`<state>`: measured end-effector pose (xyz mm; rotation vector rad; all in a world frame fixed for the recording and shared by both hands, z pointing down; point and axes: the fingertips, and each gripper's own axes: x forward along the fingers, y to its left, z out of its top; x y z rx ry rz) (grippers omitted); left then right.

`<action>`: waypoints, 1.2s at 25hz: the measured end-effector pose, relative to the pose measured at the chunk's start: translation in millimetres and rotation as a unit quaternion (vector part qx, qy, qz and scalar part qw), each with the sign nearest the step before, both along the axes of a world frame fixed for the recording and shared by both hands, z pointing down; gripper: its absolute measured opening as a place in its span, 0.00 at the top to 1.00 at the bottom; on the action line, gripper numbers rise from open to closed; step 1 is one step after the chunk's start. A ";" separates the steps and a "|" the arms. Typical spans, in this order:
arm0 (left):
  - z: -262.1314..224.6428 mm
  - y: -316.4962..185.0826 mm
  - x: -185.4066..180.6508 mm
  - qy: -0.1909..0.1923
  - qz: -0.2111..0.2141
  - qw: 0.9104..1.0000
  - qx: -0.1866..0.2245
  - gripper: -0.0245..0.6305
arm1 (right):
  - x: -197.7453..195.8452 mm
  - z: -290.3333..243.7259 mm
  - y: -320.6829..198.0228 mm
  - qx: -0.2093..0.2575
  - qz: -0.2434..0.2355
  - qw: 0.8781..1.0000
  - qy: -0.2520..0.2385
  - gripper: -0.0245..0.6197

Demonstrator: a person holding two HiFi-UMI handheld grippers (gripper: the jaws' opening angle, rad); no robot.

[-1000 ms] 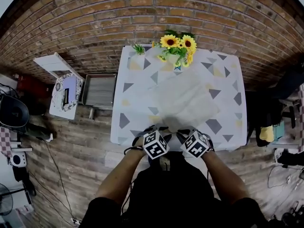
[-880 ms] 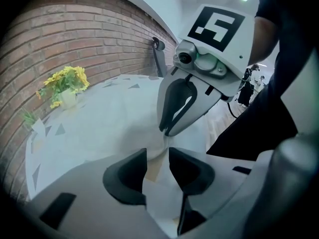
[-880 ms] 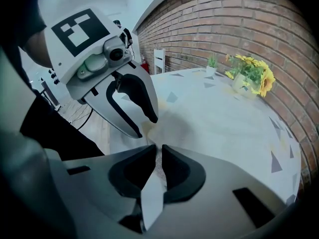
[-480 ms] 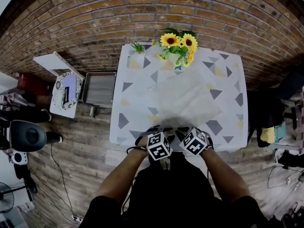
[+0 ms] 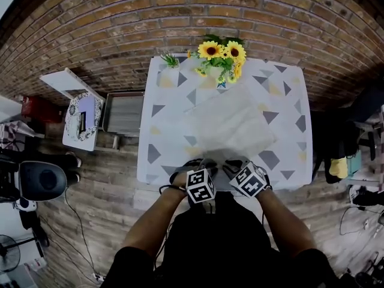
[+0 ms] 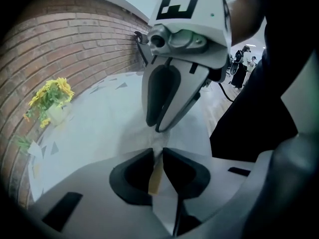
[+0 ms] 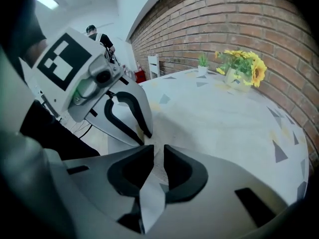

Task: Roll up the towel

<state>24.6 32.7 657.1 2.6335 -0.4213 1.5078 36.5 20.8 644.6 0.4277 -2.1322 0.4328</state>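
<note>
My left gripper (image 6: 157, 156) closes narrow on the towel's (image 5: 231, 125) near edge while my right gripper (image 7: 158, 156) eases open around it; first roll not yet begun.

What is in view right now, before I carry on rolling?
pale rectangular cloth towel: one, off-white, flat mid-table, near edge at the grippers
white-clothed table with grey and yellow triangles: one, against the wall
yellow sunflower bunch: one, table's far edge
small green potted plant: one, table's far left corner
red brick wall: one, behind the table
grey rectangular crate: one, on the floor left of the table
white chair: one, left of the crate
wooden plank floor: one, grey-brown, around the table
left gripper: one, white and black, jaws closing on the towel's near edge
right gripper: one, white and black, jaws opening, towel between them
</note>
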 end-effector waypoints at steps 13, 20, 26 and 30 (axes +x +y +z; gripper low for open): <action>0.3 -0.7 -0.9 0.008 -0.021 0.999 -0.027 0.85 | -11.3 14.1 18.9 0.044 -0.085 0.995 0.031 0.83; 0.5 -5.7 0.0 -0.030 0.003 1.000 -0.002 0.77 | -8.9 5.1 15.4 -0.007 -0.092 0.996 -0.019 0.90; -6.3 -12.1 7.7 -0.015 -0.022 0.999 -0.026 0.85 | -1.1 -9.4 -0.1 -0.053 -0.081 0.994 -0.054 0.90; -7.5 -11.4 11.4 0.011 -0.062 0.994 -0.084 0.89 | 5.7 -8.0 -10.9 -0.044 -0.081 0.995 -0.046 0.89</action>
